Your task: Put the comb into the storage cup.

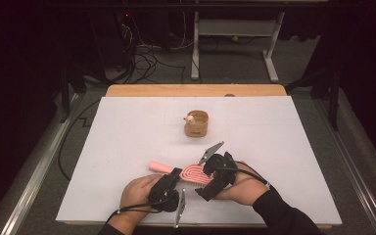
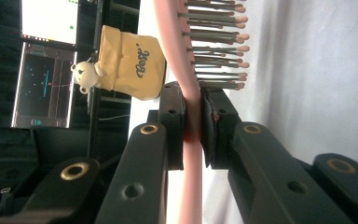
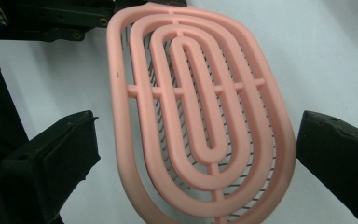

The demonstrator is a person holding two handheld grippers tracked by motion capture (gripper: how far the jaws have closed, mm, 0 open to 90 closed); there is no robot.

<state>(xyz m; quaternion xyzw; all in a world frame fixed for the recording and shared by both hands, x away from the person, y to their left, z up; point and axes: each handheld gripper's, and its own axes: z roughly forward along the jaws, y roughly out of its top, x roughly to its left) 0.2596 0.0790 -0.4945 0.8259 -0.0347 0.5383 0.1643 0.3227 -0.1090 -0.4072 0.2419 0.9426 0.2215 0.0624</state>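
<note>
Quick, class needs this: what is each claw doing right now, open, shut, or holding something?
Left claw: shut on the pink hairbrush, at its neck.
Right claw: open, jaws either side of the brush head, not touching.

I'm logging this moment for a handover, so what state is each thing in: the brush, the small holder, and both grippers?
Pink hairbrush: clamped at its neck, head between open jaws, bristles sideways in the left gripper view.
Left gripper: shut on the hairbrush.
Right gripper: open, jaws either side of the brush head, apart from it.
Wooden holder: upright on the white table, untouched, a small bear charm on its rim.
</note>
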